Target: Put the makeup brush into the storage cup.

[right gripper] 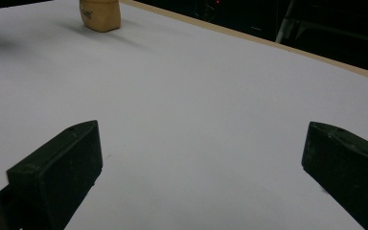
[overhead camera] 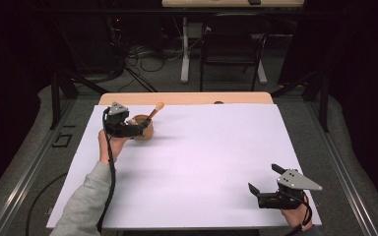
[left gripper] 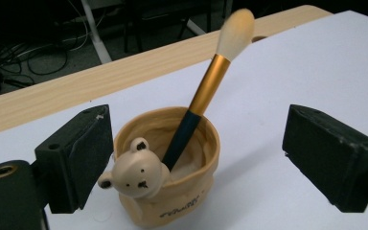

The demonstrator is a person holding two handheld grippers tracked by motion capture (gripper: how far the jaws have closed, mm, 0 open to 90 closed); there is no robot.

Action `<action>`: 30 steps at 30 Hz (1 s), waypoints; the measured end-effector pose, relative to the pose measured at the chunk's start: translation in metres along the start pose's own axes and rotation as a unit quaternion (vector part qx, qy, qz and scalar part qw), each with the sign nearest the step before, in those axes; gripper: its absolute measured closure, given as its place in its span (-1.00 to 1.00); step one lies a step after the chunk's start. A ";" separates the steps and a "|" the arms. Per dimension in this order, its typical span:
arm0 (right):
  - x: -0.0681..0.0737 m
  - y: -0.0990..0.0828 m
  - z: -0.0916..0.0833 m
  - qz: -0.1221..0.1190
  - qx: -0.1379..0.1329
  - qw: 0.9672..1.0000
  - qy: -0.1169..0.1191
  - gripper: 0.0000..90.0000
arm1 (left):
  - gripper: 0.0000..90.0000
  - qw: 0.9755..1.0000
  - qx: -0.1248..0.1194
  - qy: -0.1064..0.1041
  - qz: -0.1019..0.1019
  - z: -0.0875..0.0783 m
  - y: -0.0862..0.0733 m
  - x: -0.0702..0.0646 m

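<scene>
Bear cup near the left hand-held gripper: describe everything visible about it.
The bear cup is a small tan holder, seemingly ceramic, with a bear head on its rim and dark lettering low on its side. It stands upright on the white sheet near the far left corner. A makeup brush leans inside it. The open left hand-held gripper brackets it; contact on one side is unclear.

A wooden table point(overhead camera: 187, 98) is carrying a white sheet point(overhead camera: 202, 162), with a tan bear cup point(overhead camera: 142, 129) sitting on it.
</scene>
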State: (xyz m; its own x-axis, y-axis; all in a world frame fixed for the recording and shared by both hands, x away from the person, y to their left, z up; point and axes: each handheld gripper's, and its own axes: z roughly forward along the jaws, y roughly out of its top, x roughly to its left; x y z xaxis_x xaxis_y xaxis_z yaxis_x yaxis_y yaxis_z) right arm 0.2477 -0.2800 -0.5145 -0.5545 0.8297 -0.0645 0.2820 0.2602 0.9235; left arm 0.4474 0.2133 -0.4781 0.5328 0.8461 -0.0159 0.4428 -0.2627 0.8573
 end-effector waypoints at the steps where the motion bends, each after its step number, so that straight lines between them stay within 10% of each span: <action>1: 0.000 0.000 0.000 0.000 0.000 1.000 0.000 -1.00 | -0.78 1.000 0.003 -0.001 0.002 -0.001 0.000 -0.001; 30: 0.000 0.000 0.000 0.004 0.003 1.000 0.002 -1.00 | -0.87 0.999 0.037 -0.006 0.018 -0.026 -0.033 -0.024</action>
State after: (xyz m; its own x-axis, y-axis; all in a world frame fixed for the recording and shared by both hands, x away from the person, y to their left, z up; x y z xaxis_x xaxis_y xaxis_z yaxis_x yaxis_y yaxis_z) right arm 0.2480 -0.2800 -0.5147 -0.5558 0.8295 -0.0552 0.2917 0.2568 0.9214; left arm 0.4010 0.2133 -0.4924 0.5577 0.8300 0.0087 0.4743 -0.3273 0.8172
